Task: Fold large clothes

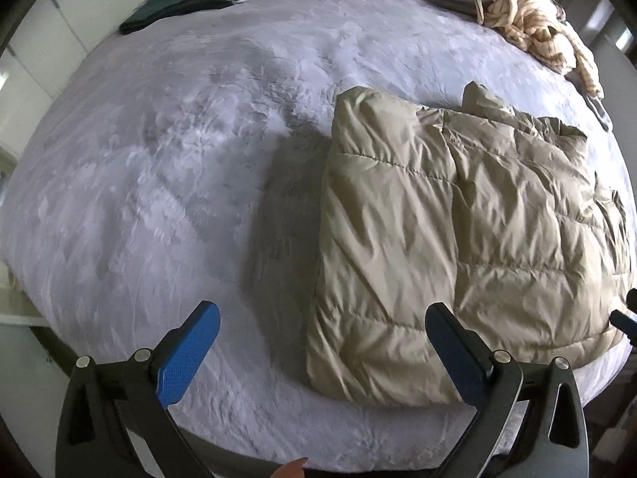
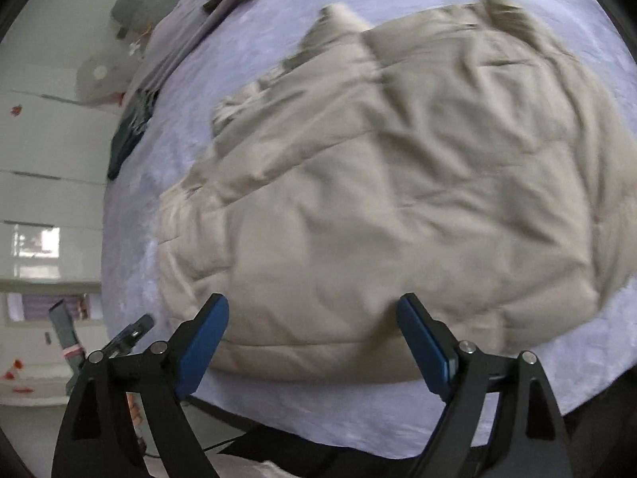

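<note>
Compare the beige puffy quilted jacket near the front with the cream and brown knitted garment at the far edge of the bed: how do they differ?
The beige puffy quilted jacket is smooth, shiny and one colour; the cream and brown knitted garment is coarse and ropey. The jacket lies folded into a flat block, while the knit sits crumpled in a heap. The jacket is close to the camera; the knit is far off. Both rest on the pale grey fleece bedcover.
</note>
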Available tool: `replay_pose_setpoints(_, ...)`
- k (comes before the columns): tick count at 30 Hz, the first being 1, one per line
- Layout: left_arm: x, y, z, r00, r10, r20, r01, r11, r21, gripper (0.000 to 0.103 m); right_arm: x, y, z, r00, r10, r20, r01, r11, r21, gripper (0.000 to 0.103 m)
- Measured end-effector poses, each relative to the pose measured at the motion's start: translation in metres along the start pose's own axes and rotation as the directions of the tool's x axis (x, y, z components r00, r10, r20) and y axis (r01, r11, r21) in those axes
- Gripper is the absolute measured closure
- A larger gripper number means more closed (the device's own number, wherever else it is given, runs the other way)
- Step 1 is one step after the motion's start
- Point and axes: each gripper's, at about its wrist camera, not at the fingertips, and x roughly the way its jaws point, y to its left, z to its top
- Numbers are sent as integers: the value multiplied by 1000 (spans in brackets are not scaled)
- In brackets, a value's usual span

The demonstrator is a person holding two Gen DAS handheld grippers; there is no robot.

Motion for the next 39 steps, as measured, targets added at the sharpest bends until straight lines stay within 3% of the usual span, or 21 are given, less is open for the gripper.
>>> replay_pose_setpoints(8,20,-3,10,998,-48,-42,50,998,34,0,18,31,-1,1000,-24,18,24,1000,-15,14)
replay_pose_setpoints(11,24,-4,12,997,-61,-52,63,997,36,0,22,37,0,995,-94,31,94,995,-25,14)
replay_pose_setpoints(15,32,4,18,992,-100,-71,101,995,3,0,24,50,1,971,-229,61,235,966,-108,14)
replay_pose_setpoints(20,43,22,29,983,-171,-64,169,985,-25,0,28,51,5,970,-235,56,239,966,-100,14)
replay_pose_setpoints(24,56,43,42,942,-326,-77,323,945,-51,0,34,53,8,975,-221,25,222,971,-87,14)
replay_pose_setpoints(28,76,54,50,879,-457,-137,457,889,-30,0,49,58,10,974,-223,-21,221,972,-76,14)
replay_pose_setpoints(30,89,53,52,835,-520,-180,521,852,-44,0,53,57,12,973,-227,-35,224,972,-70,14)
replay_pose_setpoints(33,108,41,56,740,-635,-222,633,769,-87,0,57,55,15,972,-228,-51,225,973,-58,14)
replay_pose_setpoints(39,135,-7,72,668,-672,-320,704,710,-20,0,61,53,17,970,-232,-72,229,972,-46,14)
